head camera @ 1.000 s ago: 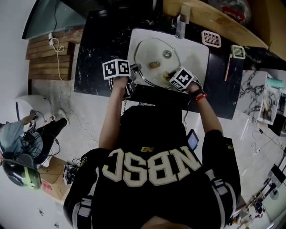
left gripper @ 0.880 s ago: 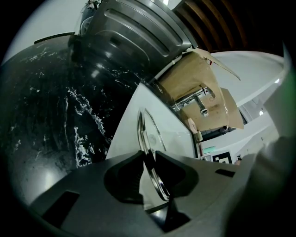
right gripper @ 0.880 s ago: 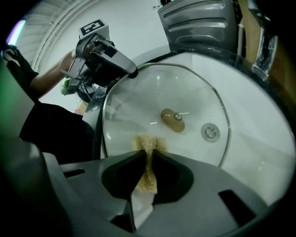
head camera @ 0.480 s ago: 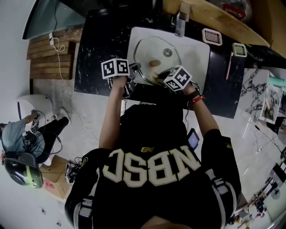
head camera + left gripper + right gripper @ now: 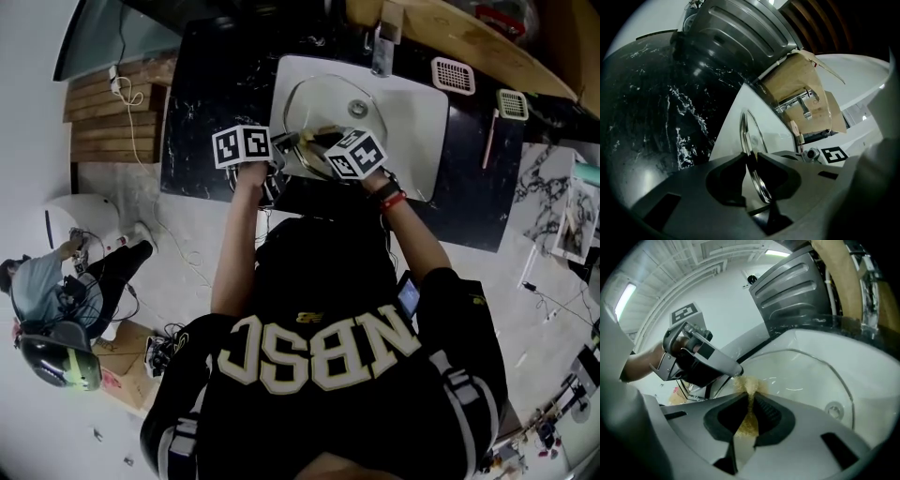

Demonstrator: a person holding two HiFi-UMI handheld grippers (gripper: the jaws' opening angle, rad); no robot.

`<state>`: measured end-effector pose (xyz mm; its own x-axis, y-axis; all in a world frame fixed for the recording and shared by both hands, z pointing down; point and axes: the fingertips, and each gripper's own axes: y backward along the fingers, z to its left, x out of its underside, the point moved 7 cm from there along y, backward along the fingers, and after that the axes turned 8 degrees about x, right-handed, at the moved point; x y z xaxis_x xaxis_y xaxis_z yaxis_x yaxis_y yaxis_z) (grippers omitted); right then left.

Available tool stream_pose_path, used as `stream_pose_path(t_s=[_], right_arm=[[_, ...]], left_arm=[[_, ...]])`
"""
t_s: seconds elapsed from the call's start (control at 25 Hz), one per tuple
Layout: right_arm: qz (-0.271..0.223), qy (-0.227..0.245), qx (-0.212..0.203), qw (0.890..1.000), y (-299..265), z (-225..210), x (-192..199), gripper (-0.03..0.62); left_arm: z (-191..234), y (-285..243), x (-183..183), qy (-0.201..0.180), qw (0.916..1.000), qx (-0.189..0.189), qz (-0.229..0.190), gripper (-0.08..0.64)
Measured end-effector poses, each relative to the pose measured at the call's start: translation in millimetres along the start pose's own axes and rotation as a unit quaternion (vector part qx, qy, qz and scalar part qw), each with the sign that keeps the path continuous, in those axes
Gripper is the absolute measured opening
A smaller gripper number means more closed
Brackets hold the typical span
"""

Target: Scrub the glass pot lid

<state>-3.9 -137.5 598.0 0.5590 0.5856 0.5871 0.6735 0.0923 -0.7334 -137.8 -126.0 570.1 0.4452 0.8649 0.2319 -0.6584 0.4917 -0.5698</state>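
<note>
Left hand-held gripper (image 5: 751,165) clamps the glass pot lid (image 5: 746,139) by its rim, steadying it on edge over the sink (image 5: 867,366). Right hand-held gripper (image 5: 751,404) pinches a tan scouring pad (image 5: 746,384) just beside it, placed to scrub.

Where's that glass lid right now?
In the head view the glass lid hangs over the white sink, its left rim clamped in the left gripper, the right gripper's tan pad close by.

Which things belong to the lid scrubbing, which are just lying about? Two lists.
Job: glass pot lid, left gripper holding its rim, scrub pad in right gripper, sink.
Lying about: larger slotted tray, smaller slotted tray.
</note>
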Motion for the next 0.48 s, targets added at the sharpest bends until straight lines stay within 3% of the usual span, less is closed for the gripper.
stream_pose_path(t_s=[0.28,0.48], right_arm=[[-0.055,0.061,0.005,0.997,-15.4,-6.4,-15.4,0.051],[-0.097,0.092,0.020,0.991,-26.8,-22.1,-26.1,0.048]], left_arm=[[7.4,5.1,-4.8,0.033,0.9992,0.008,-0.019,0.080],[7.2,5.3,-4.3,0.034,0.9992,0.007,-0.017,0.080]])
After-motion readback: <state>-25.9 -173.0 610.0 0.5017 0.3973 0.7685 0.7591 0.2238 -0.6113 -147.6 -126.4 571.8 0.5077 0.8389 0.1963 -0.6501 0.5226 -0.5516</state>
